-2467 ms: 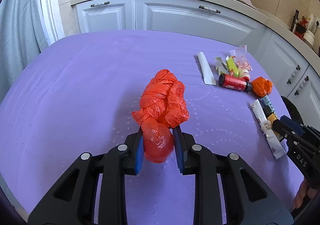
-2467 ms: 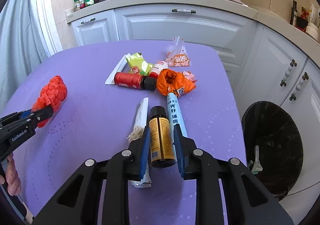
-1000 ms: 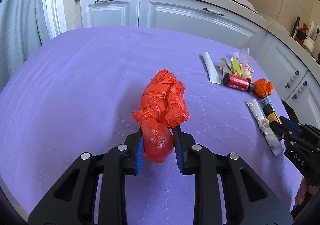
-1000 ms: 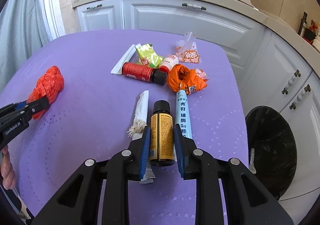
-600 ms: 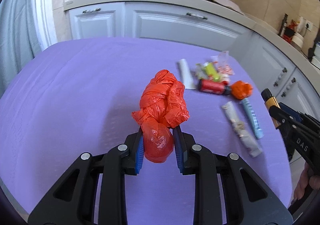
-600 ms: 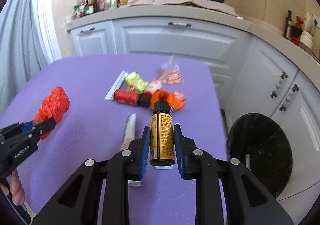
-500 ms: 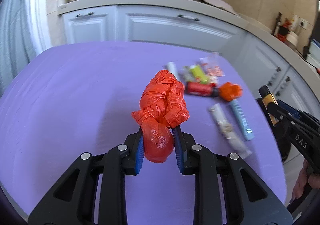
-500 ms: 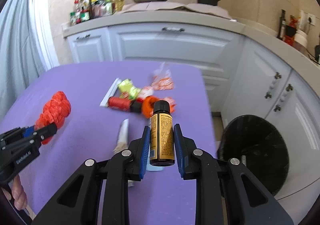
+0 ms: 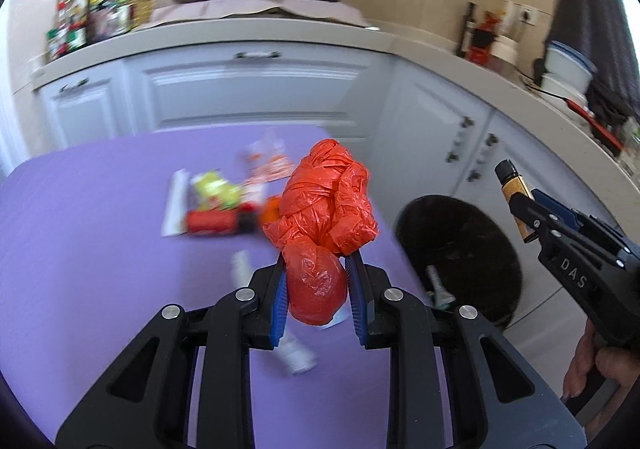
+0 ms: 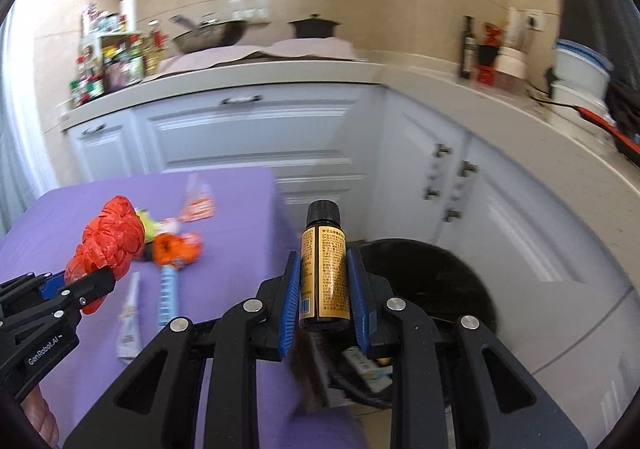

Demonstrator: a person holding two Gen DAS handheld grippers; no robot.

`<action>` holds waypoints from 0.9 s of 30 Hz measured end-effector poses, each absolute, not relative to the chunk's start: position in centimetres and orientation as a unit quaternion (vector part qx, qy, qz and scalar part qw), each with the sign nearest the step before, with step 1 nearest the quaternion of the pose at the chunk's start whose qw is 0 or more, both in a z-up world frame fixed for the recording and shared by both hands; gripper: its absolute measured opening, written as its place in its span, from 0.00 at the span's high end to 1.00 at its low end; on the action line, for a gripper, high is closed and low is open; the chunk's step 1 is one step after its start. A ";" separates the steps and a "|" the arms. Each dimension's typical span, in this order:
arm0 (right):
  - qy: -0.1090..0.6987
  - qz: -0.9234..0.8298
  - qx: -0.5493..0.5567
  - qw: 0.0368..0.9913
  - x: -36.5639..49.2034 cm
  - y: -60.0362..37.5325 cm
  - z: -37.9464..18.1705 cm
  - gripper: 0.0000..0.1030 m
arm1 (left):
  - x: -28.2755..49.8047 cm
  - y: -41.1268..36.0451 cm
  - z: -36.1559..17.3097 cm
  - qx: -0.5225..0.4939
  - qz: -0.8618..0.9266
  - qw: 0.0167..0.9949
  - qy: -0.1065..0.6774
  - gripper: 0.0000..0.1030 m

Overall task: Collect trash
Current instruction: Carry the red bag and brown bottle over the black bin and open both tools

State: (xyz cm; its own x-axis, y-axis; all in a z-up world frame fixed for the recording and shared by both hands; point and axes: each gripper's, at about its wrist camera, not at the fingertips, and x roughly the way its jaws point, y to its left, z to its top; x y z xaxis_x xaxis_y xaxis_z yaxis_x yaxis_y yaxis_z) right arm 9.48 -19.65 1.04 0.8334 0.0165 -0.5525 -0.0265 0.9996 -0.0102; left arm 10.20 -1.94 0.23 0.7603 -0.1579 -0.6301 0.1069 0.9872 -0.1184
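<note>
Above the purple surface, the left hand-held gripper has its blue pads clamped on the lower knot of a crumpled red plastic bag, whose bulk bulges out past the fingertips toward 12 o'clock. At about 3 o'clock in the left wrist view, the right hand-held gripper pinches a small amber bottle with a black cap, held clear of the surface and over the floor side of the table edge; a hand grips its handle at about 4 o'clock.

From the right wrist view, that bottle stands upright between the blue pads, yellow label facing the camera, cap toward 12 o'clock. Just behind and below it, from 3 to 5 o'clock, sits the black trash bin, with a few discarded items visible inside near its lower rim. The bin stands on the floor just beside the surface's right edge, in front of white cabinets.

Left on the surface, blurred, at 10 to 11 o'clock in the left wrist view: a red bottle lying on its side, a yellow-green packet, a white strip, a clear orange-printed wrapper and a small orange bundle. A light blue tube and a white wrapper lie nearer, at 9 o'clock in the right wrist view.
</note>
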 end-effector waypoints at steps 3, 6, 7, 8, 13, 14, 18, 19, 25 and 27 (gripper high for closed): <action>0.284 -0.012 0.001 0.959 9.5 -22.0 0.9 0.76 | 11.1 -4.7 0.4 -0.027 -0.087 0.938 0.335 0.76; 0.281 -0.031 0.007 0.959 9.4 -24.1 0.7 0.76 | 11.8 -7.0 0.3 -0.019 -0.097 0.939 0.329 0.76; 0.279 -0.038 0.009 0.959 9.4 -24.9 0.6 0.76 | 12.0 -7.8 0.3 -0.016 -0.101 0.939 0.328 0.76; 0.277 -0.043 0.011 0.960 9.4 -25.5 0.5 0.76 | 12.3 -8.4 0.3 -0.014 -0.103 0.939 0.327 0.76; 0.273 -0.060 0.019 0.960 10.0 -28.0 0.0 0.76 | 13.8 -12.0 -0.3 -0.002 -0.114 0.938 0.327 0.76; 0.273 -0.062 0.020 0.960 10.1 -28.4 -0.1 0.76 | 14.1 -12.6 -0.5 0.001 -0.115 0.938 0.328 0.76; 0.275 -0.069 0.027 0.959 10.9 -29.8 -0.9 0.76 | 15.6 -14.9 -1.4 0.006 -0.115 0.935 0.336 0.76; 0.276 -0.069 0.027 0.958 11.0 -30.0 -1.1 0.76 | 15.9 -15.5 -1.6 0.006 -0.115 0.934 0.339 0.76; 0.286 -0.070 0.037 0.955 12.0 -31.4 -2.5 0.76 | 17.4 -18.4 -3.3 0.021 -0.113 0.930 0.349 0.76; 0.289 -0.070 0.040 0.954 12.3 -31.8 -3.0 0.76 | 17.9 -19.1 -3.9 0.024 -0.113 0.928 0.354 0.76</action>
